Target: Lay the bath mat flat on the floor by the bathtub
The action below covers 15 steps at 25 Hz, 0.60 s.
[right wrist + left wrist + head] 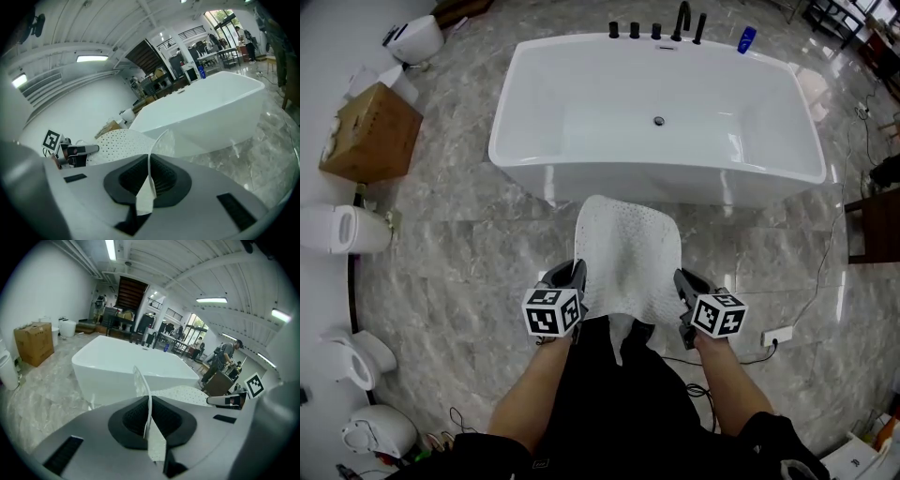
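Note:
A white perforated bath mat [628, 258] hangs stretched between my two grippers above the grey marble floor, its far edge close to the near side of the white bathtub [656, 112]. My left gripper [578, 278] is shut on the mat's left near corner, and the thin edge stands pinched between its dark pads [149, 413]. My right gripper [680, 281] is shut on the right near corner, with the edge clamped there too [149, 176]. A flap of mat droops between my hands. The tub [122, 362] lies straight ahead in the left gripper view.
A cardboard box [370, 131] and white toilets [347, 230] line the left wall. A power strip [776, 335] with its cable lies on the floor to the right, near a dark wooden stand [877, 225]. A blue bottle [746, 39] and black taps [680, 21] sit on the tub's far rim.

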Motion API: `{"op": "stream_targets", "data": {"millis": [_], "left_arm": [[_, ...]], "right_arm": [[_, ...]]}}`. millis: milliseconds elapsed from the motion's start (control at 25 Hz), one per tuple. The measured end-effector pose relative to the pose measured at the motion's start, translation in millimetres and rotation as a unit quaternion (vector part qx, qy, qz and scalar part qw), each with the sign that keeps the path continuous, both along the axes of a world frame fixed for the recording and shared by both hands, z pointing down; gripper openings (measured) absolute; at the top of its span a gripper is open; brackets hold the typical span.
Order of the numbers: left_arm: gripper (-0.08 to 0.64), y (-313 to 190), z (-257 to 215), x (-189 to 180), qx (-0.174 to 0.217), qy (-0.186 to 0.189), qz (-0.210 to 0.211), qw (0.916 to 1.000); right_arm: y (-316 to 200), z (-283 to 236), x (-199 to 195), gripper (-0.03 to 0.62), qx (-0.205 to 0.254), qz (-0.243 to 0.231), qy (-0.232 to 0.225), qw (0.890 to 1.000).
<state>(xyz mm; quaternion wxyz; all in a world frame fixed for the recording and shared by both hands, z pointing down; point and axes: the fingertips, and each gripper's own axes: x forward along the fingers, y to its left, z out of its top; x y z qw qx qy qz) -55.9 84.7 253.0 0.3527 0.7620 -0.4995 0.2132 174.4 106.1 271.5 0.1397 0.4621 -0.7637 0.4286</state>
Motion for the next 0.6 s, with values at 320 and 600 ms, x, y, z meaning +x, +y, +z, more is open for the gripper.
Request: {"op": "stream_targets", "data": {"millis": [320,600], "left_arm": [[0.021,-36.8,78.7,-55.3,-0.050,-0.007,0.036,0.9981],[0.021,-67.2,164.4,-85.2,-0.070,-0.029,0.039,0.9964]], "right_arm": [[-53.4,60.6,-39.4,0.026,-0.027,0.009,0.037,0.999],[-113.5,162.3,-62.4,0.026,-0.051,0.047,0.018,0.997]]}}
